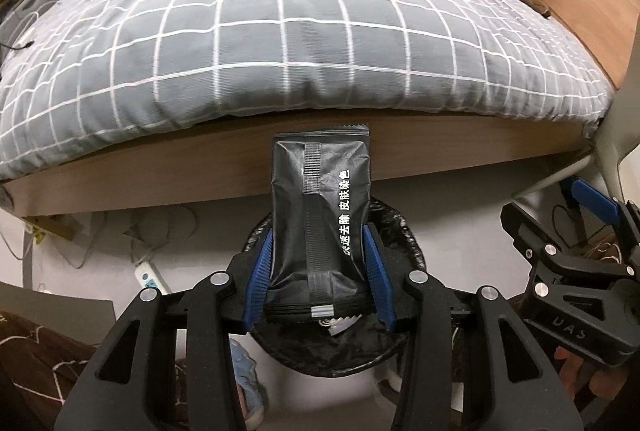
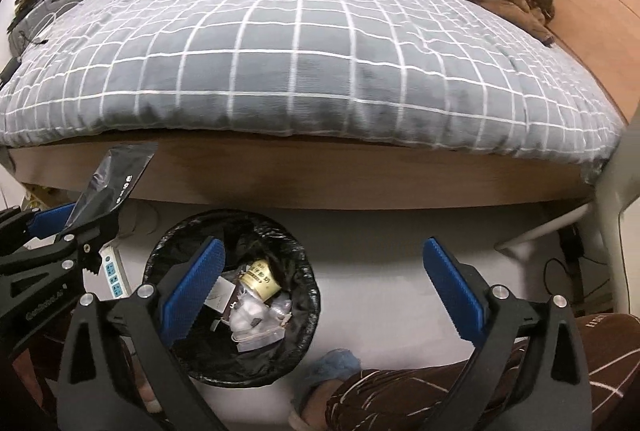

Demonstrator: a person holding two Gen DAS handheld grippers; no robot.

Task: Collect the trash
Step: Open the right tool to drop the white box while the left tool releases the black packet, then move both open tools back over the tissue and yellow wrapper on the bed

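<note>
Both wrist cams face the bed from low, sharing the bin below.

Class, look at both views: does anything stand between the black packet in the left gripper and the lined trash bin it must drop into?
Nothing visible does. The left gripper holds the black packet over the trash bin, whose mouth is open. The right gripper hangs open nearby.
</note>
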